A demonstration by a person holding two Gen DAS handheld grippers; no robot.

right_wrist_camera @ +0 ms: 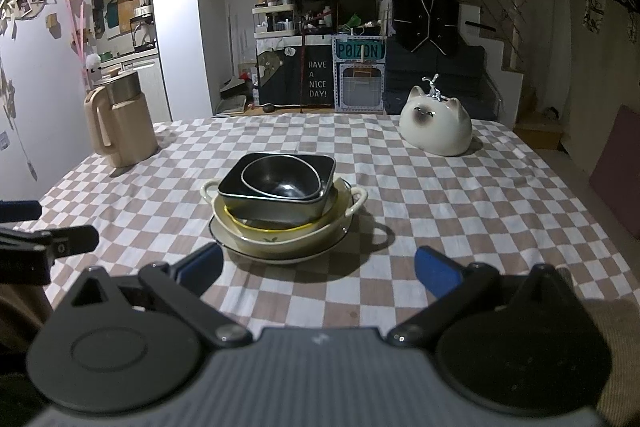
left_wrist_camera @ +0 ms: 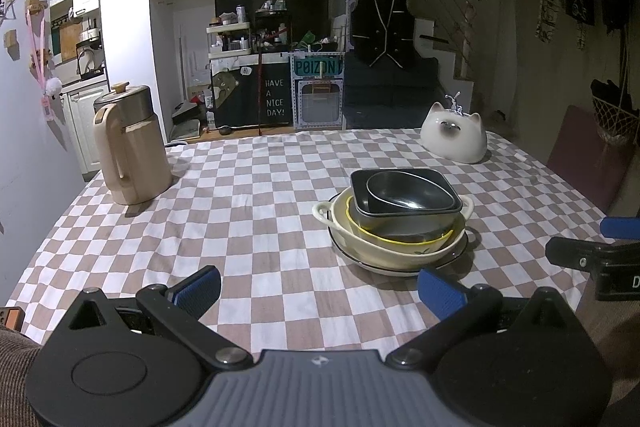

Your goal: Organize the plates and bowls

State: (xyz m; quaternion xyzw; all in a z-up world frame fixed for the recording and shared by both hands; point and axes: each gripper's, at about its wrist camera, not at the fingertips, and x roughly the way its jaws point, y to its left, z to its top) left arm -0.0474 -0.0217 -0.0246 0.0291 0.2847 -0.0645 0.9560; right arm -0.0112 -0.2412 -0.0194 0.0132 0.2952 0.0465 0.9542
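Note:
One stack of dishes stands on the checked tablecloth. At the bottom is a white plate with a dark rim [left_wrist_camera: 456, 254] [right_wrist_camera: 218, 233]. On it rests a cream two-handled bowl [left_wrist_camera: 400, 253] [right_wrist_camera: 280, 241], then a yellow-rimmed bowl [left_wrist_camera: 400, 237] [right_wrist_camera: 272, 225], a dark square dish [left_wrist_camera: 368, 205] [right_wrist_camera: 276, 209] and a dark round bowl [left_wrist_camera: 404, 189] [right_wrist_camera: 280, 179] on top. My left gripper [left_wrist_camera: 319, 287] is open, near the front edge, left of the stack. My right gripper [right_wrist_camera: 320, 269] is open just in front of the stack, holding nothing.
A beige jug with a steel lid [left_wrist_camera: 130, 147] [right_wrist_camera: 118, 119] stands at the table's far left. A white cat-shaped ceramic [left_wrist_camera: 454, 139] [right_wrist_camera: 436, 129] sits at the far right. The checked table [left_wrist_camera: 248, 211] [right_wrist_camera: 460, 211] ends near both grippers.

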